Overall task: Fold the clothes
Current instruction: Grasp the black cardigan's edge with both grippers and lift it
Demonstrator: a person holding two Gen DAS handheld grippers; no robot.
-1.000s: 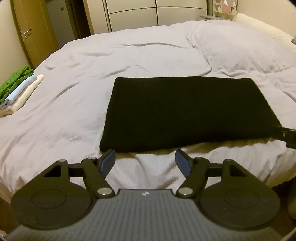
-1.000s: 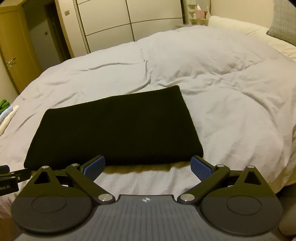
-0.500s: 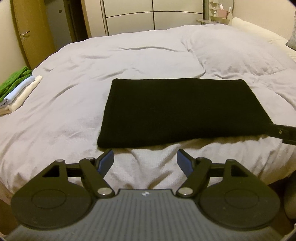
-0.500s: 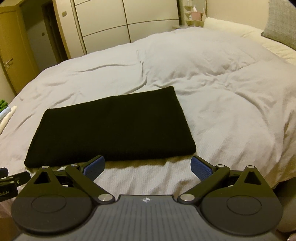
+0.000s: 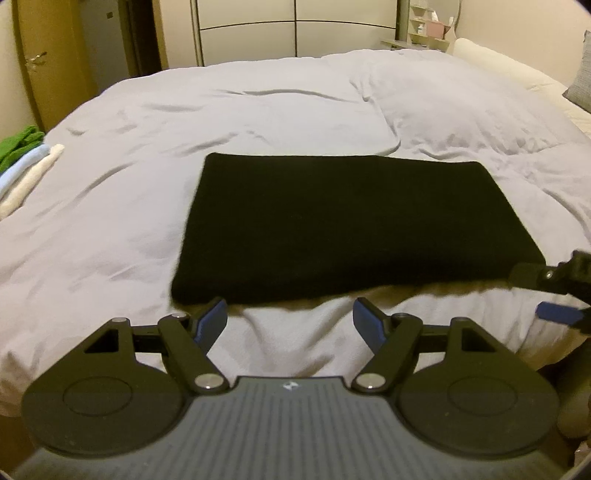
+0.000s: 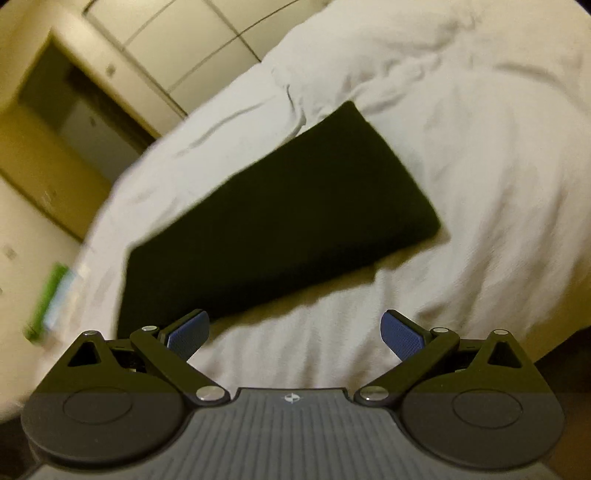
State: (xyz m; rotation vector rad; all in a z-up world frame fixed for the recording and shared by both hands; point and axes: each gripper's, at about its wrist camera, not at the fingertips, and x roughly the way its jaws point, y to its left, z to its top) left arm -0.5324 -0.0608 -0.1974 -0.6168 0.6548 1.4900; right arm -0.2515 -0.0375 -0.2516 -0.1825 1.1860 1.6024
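Item: black cloth [image 5: 351,225], one piece, already folded into a flat rectangle, lying near the middle of the pale duvet [image 5: 258,110] on the bed; in my left wrist view it fills the centre, its near long edge running just above my fingertips. Condition: edges fairly even, no loose corners that I can see. My left gripper [image 5: 290,319] hangs at six o'clock of the cloth, just short of its near edge, jaws spread, nothing between the blue pads, no contact with the fabric. My right gripper [image 6: 295,332] sits at the cloth's near right corner, seen at three to four o'clock in the left view [image 5: 554,291]; its own view is tilted and blurred, jaws likewise spread and empty, the cloth's edge just above the left pad. Step in hand, as I judge it: positioning both grippers for a further fold of this piece, grasp not yet made. Next move calls for: lowering each pair of pads onto an end of the cloth, pinching all layers together, then lifting evenly so the stack does not slide apart. Surroundings: a pile of folded clothes [image 5: 22,166], green, pale blue and white, at nine to ten o'clock near the duvet's left edge; wardrobe doors [image 5: 295,29] at twelve; cream pillow [image 5: 517,70] at two o'clock.
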